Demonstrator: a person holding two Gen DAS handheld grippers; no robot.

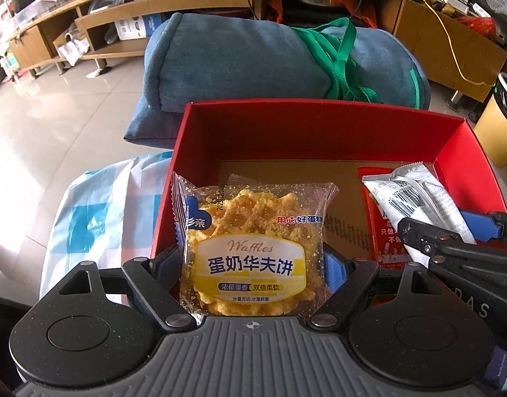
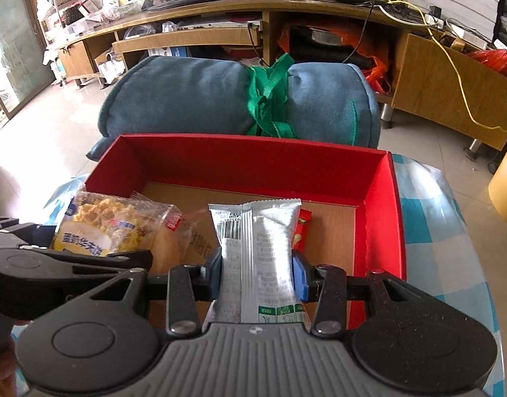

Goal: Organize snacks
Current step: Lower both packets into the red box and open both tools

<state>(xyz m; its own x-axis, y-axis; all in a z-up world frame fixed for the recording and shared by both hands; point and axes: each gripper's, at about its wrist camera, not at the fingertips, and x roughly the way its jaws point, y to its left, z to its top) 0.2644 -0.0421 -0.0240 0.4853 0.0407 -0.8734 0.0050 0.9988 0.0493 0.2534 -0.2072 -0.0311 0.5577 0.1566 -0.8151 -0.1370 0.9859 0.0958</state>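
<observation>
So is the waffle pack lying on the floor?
No, the left gripper holds the waffle pack over the red box.

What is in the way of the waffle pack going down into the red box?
Nothing visible blocks it. The waffle pack hangs in the left gripper over the red box, whose brown floor beyond it is bare. A red packet lies to the right, under the silver pack.

A rolled blue cushion [image 2: 200, 99] is lying on the floor, with a green strap [image 2: 270, 99] binding its middle. Behind the cushion, a wooden TV stand [image 2: 428, 79] is carrying a yellow cable [image 2: 458, 76].
</observation>
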